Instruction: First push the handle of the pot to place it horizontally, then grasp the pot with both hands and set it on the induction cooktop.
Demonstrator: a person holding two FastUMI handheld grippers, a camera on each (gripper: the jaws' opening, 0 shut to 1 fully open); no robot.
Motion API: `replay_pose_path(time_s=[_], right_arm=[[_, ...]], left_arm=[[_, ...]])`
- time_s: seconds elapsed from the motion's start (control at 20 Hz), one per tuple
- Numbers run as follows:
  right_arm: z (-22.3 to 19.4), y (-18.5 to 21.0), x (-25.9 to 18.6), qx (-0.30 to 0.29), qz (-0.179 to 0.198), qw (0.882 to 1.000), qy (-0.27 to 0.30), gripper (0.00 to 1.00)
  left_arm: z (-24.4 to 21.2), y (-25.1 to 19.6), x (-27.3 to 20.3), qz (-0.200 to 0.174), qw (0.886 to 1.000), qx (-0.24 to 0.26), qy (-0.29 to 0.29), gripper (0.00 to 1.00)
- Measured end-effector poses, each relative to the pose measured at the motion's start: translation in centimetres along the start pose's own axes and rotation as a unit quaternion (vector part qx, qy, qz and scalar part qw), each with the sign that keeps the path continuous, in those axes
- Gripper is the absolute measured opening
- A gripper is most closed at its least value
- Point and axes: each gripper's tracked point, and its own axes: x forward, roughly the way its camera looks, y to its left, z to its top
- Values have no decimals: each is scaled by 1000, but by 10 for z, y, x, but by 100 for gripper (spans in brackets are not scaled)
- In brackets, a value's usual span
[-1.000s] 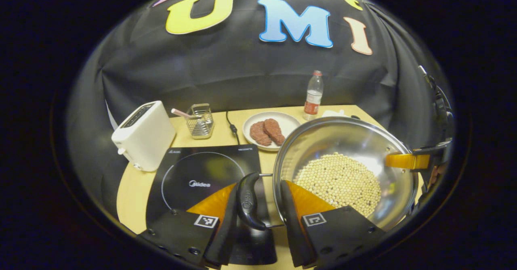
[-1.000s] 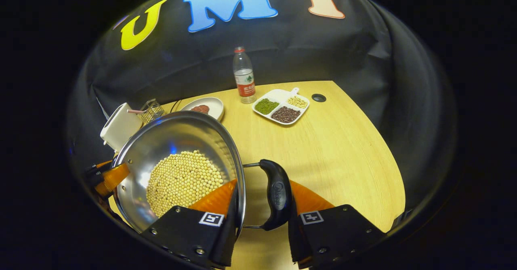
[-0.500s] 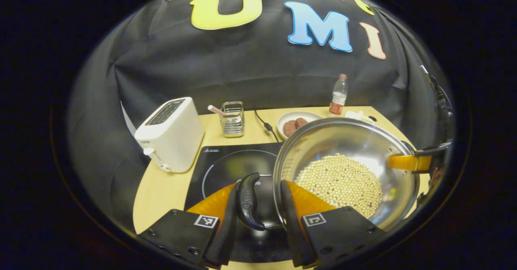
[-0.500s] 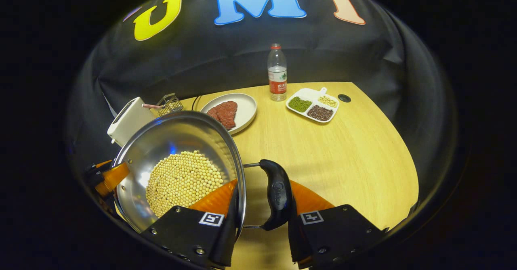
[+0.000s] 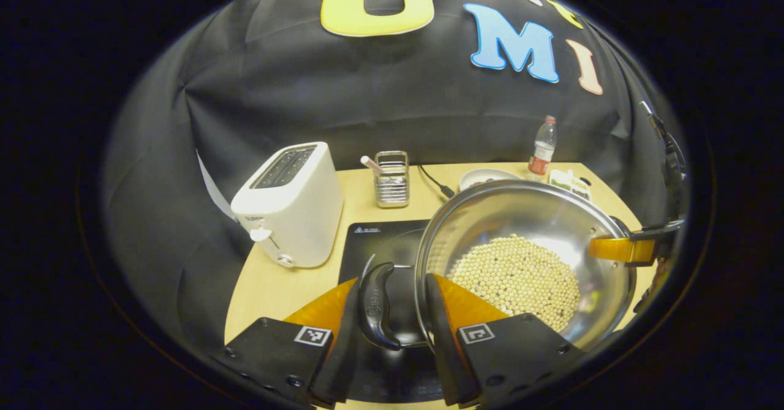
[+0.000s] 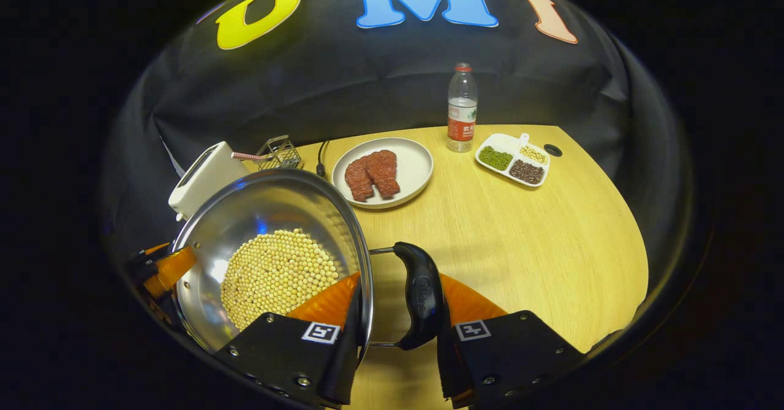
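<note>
Your left claw [image 5: 392, 312] is clamped across the steel pot's [image 5: 490, 226] rim, one finger against the black side handle [image 5: 375, 306] on the outside, the other inside the wall beside the pale beans [image 5: 514, 278]. Your right claw [image 6: 395, 312] grips the opposite side the same way: one finger inside the pot [image 6: 257, 214] next to the beans [image 6: 278, 275], the other pressed against the second black handle [image 6: 418, 293]. In the left gripper view, the pot hangs between both claws above the right part of the black induction cooktop [image 5: 383, 241]; whether its base touches the glass cannot be told. A white toaster [image 5: 291, 205] stands just left of the cooktop on the wooden bench [image 5: 269, 287], with a wire caddy [image 5: 392, 178] behind. In the right gripper view, a plate of red meat [image 6: 383, 171], a water bottle [image 6: 461, 108] and a divided dish of beans [image 6: 513, 159] sit farther back on the bench [image 6: 539, 244].
</note>
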Motion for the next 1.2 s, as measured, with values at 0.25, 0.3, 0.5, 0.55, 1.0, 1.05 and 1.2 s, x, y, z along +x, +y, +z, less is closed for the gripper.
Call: replay_pose_path(time_s=[0.25,0.3,0.5,0.55,1.0,1.05,1.2], right_arm=[[3,27,15,1,-1,1000,2,54],[3,31,17,2,-1,1000,2,54],[6,46,25,4,-2,1000,6,48],[7,49,26,4,-2,1000,6,54],[6,72,48,10,-7,1000,11,54],[5,74,49,11,-8,1000,12,54],[4,77,53,12,-11,1000,12,54]], left_arm=[[-4,29,13,1,1000,-8,7,62],[-5,36,17,1,1000,-8,8,62],[-2,54,28,3,1000,-11,9,62],[-1,57,30,4,1000,-11,9,62],[-5,84,54,3,1000,-11,13,62],[-5,86,57,2,1000,-9,12,62],[-7,89,63,0,1000,-11,12,62]])
